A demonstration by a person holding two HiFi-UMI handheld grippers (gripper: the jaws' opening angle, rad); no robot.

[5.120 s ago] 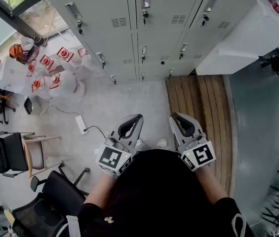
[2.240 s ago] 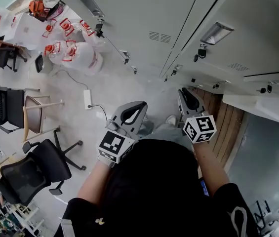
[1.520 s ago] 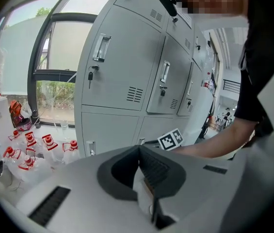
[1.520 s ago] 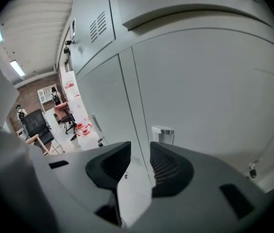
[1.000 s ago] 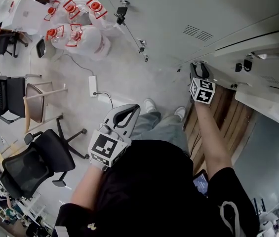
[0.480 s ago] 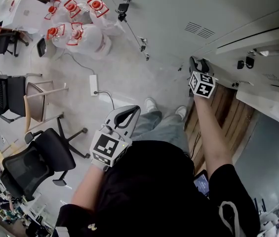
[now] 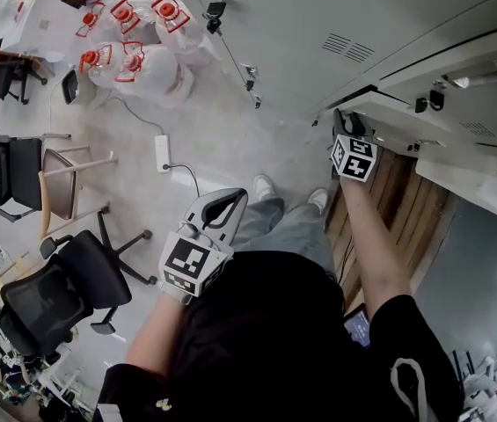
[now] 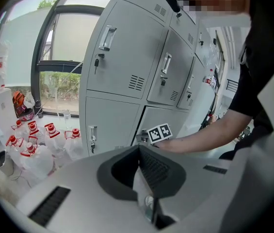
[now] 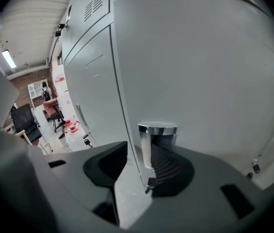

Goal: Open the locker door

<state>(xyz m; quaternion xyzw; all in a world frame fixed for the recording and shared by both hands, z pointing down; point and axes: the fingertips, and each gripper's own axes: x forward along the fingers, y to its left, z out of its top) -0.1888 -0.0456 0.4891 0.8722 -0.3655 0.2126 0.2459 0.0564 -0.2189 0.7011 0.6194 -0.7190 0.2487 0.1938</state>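
Observation:
Grey metal lockers fill the top of the head view. My right gripper is stretched out to a lower locker door. In the right gripper view the door's chrome handle stands between the jaws of the right gripper, against the right pad, with a gap to the left pad. The jaws have just been closing around it. My left gripper hangs by my waist; in its own view the left gripper is shut on nothing. It also shows the right gripper's marker cube at the door.
Large water bottles with red caps stand left of the lockers. A power strip with its cable lies on the concrete floor. Office chairs stand at the left. A wooden floor strip runs by my right side.
I have walked up to the lockers and my right gripper has reached out from my waist to the door handle. Over the last second it barely shifted. The left gripper stayed by my waist.

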